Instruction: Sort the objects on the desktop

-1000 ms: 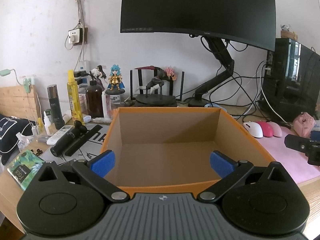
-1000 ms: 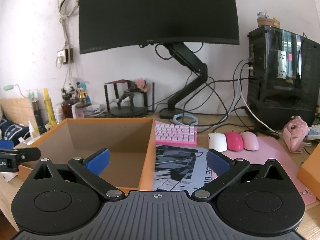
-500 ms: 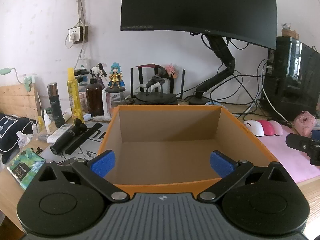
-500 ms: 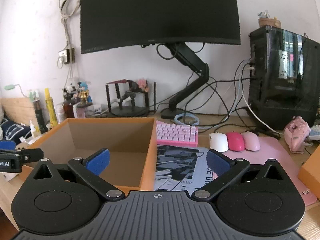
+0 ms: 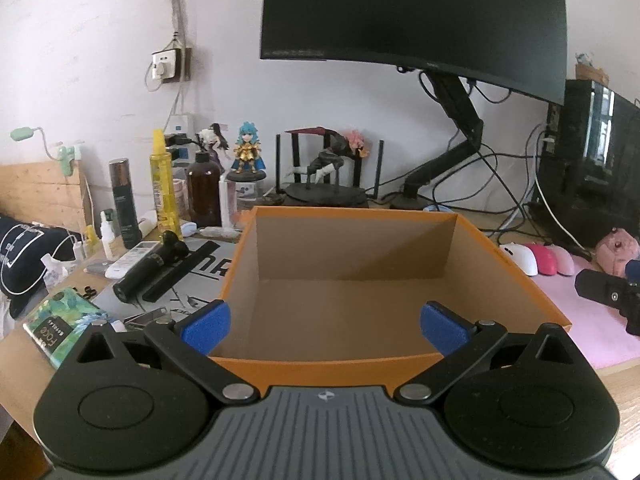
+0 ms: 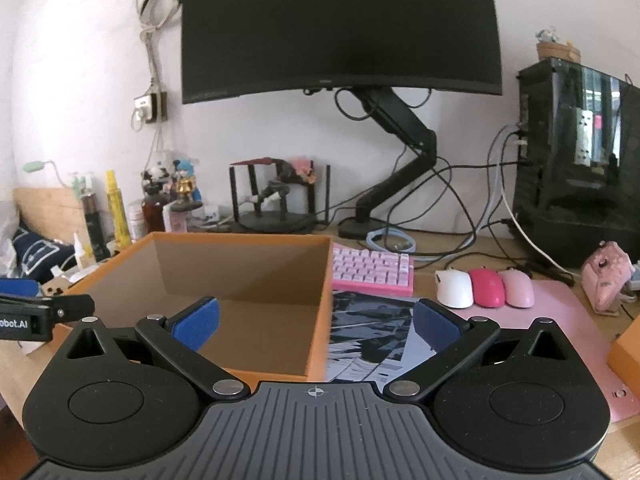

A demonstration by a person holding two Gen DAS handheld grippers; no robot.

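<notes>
An orange cardboard box [image 5: 516, 280] with nothing inside stands on the desk straight ahead of my left gripper [image 5: 325, 324], which is open with blue pads over the box's near wall. My right gripper [image 6: 316, 326] is open too, its fingers straddling the same box's [image 6: 320, 304] right wall. Right of the box lie a pink keyboard [image 6: 372, 270], a white mouse [image 6: 454, 288], a magenta mouse [image 6: 488, 287] and a pale pink mouse [image 6: 518, 288]. Left of the box lie a black flashlight [image 5: 150, 266], a white remote [image 5: 134, 258] and a green packet [image 5: 60, 326].
A monitor on an arm [image 6: 340, 28] hangs over the back of the desk. Bottles [image 5: 164, 186] and figurines [image 5: 248, 152] crowd the back left. A black PC tower [image 6: 580, 156] stands at the right with cables. A pink mat [image 6: 560, 320] and a printed mat [image 6: 372, 336] lie in front.
Both views have shifted slightly, with the box a little lower in the left wrist view. Both grippers stay open and nothing on the desk has moved.
</notes>
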